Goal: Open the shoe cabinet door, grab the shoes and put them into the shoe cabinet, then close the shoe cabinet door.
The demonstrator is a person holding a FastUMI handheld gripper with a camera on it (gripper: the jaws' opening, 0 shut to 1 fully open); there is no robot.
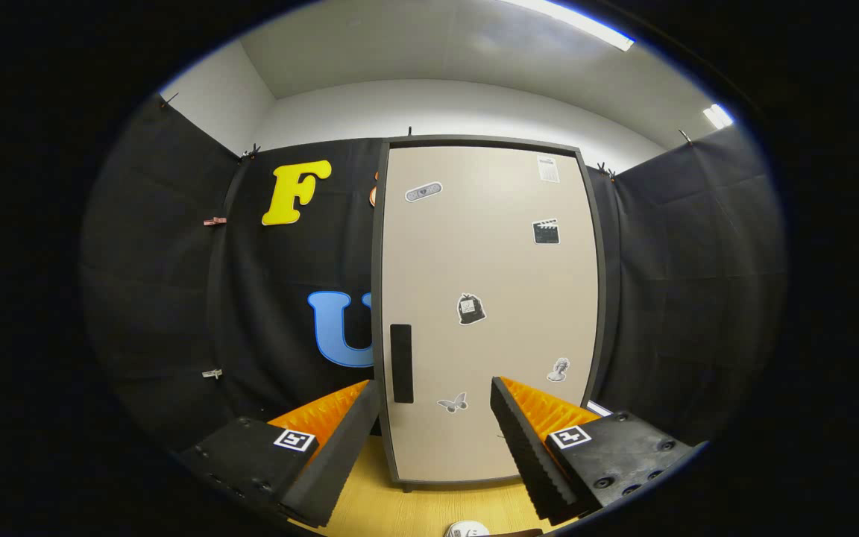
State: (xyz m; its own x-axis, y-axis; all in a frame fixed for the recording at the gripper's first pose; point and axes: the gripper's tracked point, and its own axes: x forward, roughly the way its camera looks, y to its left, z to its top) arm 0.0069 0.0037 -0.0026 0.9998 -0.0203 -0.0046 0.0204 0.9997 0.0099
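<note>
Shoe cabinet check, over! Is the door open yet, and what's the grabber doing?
Gripper open, holding nothing. Shoe cabinet door shut, just ahead of the fingers; dark handle near its left edge, untouched. Nothing between fingers and door.

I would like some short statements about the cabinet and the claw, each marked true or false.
1. The shoe cabinet door is shut. True.
2. The claw is clamped on the door's handle. False: its fingers are spread open and hold nothing, short of the door.
3. The handle is a dark vertical bar near the door's left edge. True.
4. The door's front is bare. False: several stickers are on it, among them a butterfly sticker.
5. The cabinet stands on a wooden floor. True.
</note>
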